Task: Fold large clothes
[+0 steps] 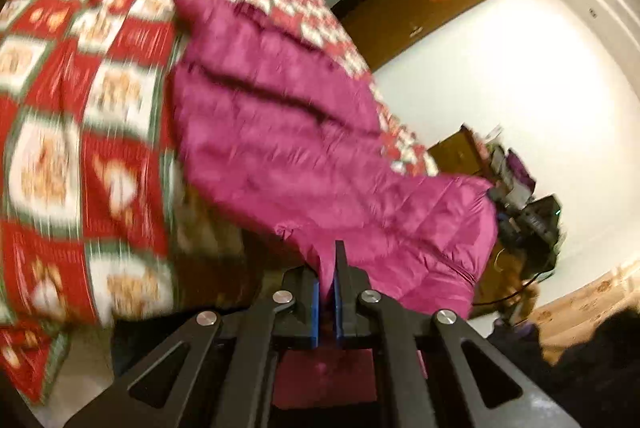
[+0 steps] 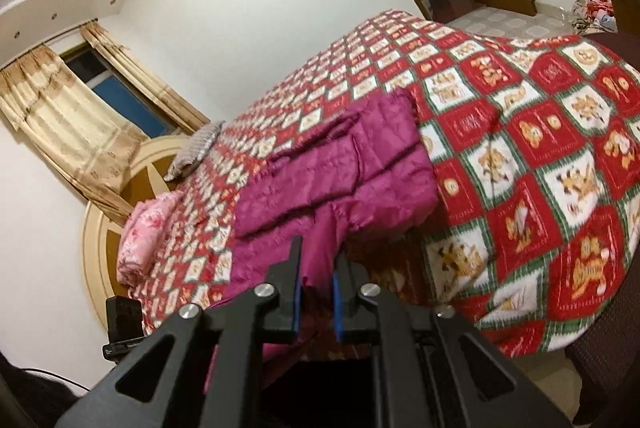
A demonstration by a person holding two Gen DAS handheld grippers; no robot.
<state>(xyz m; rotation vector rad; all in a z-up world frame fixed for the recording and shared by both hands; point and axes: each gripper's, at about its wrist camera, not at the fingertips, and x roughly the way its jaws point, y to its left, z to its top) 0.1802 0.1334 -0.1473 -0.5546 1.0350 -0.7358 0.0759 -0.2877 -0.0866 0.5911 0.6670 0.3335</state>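
Both the left hand-held gripper (image 1: 329, 268) and right hand-held gripper (image 2: 318, 268) pinch the magenta quilted coat (image 1: 280, 116), partly folded on the bed (image 2: 540, 132), further folds seemingly remaining.

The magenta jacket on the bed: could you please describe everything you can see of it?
The magenta jacket is a puffy quilted garment of shiny fabric, stitched in horizontal channels. It lies partly folded on the red-and-white patterned bedspread, its near end lifted off the bed edge. The left gripper is shut on one part of that end; the right gripper holds another, jaws slightly apart with fabric between. The left view is blurred.
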